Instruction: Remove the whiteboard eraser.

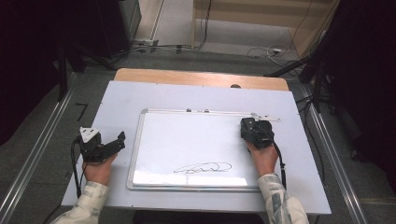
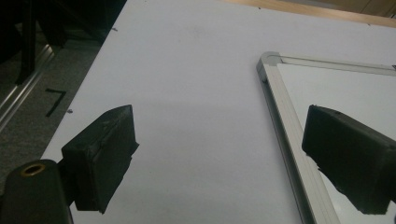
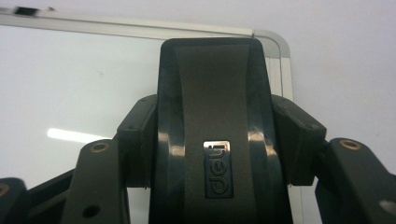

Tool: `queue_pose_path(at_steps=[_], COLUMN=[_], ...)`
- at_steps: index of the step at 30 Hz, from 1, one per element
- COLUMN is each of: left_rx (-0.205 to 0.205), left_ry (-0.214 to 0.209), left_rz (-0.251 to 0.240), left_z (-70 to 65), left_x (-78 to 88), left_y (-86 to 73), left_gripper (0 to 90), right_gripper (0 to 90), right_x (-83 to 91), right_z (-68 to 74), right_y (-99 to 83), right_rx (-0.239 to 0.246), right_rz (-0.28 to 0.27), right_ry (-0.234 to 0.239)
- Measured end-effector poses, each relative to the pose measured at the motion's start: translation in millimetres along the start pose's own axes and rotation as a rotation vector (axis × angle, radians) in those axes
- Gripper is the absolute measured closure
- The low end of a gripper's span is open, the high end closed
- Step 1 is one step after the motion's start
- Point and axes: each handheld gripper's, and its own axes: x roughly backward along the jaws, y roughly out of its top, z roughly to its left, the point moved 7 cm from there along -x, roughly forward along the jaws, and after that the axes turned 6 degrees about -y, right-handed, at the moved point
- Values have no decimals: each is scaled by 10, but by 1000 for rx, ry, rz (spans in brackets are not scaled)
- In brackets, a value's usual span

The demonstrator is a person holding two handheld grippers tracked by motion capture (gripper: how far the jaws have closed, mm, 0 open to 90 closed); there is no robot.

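A whiteboard with a metal frame lies flat on the table and bears a dark scribble near its front edge. My right gripper sits over the board's far right corner, shut on a black board eraser whose back carries a small logo plate. In the right gripper view the jaws press on the eraser's two sides, above the whiteboard. My left gripper rests on the table just left of the board, open. Between its fingers lies bare table, and the whiteboard frame runs past the right one.
The white tabletop ends in a wooden strip at the far side. Two small knobs and a thin pale object sit on the board's far frame. Cables lie on the floor beyond, with metal rails on both sides.
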Motion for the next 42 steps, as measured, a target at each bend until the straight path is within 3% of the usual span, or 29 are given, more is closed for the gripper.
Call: queue_pose_path(at_steps=[10,26,42], left_rx=[-3,-2,-2], left_ry=[0,2,4], left_rz=[-3,-4,-6], left_z=[-12,-18,-5], left_x=[1,-12,17], left_y=[2,11,4], left_gripper=[104,103,103], right_gripper=[385,385,385], right_x=[273,494,561], right_z=[29,-2,37], right_y=[-78,-169,-223], right_rx=[21,35,44], right_rz=[-33,-56,-64], right_ry=[55,73,86])
